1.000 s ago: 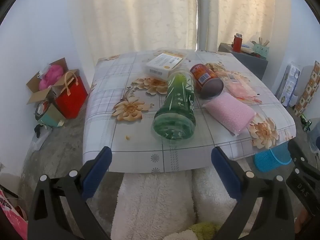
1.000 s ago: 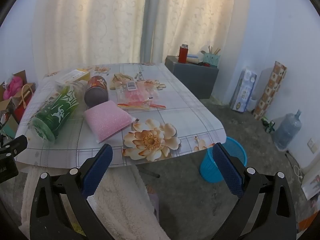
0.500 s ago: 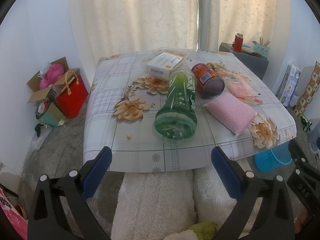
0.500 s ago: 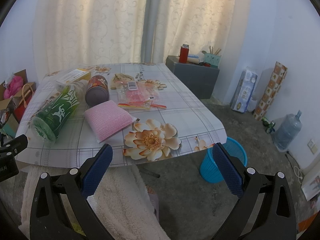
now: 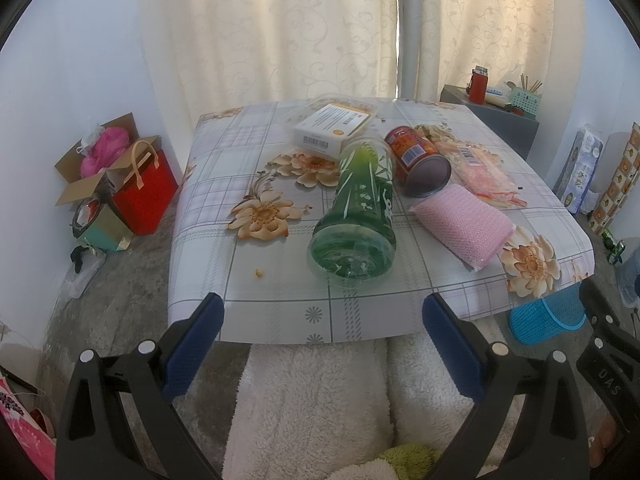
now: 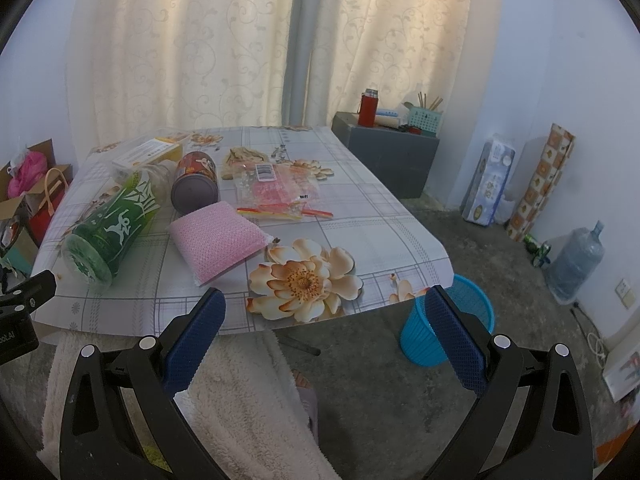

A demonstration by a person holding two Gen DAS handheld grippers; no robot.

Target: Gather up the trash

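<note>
While both grippers, left (image 5: 322,314) and right (image 6: 324,306), hang spread wide and empty short of the table (image 5: 208,216), the green bottle (image 5: 358,212) lies on its side ahead of the left one, beside the can (image 5: 416,160).

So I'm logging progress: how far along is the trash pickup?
Nothing looks done. Both the left gripper and right gripper are open and empty. The bottle, can, box and wrapper remain on the table; the bin's contents can't be seen.
</note>
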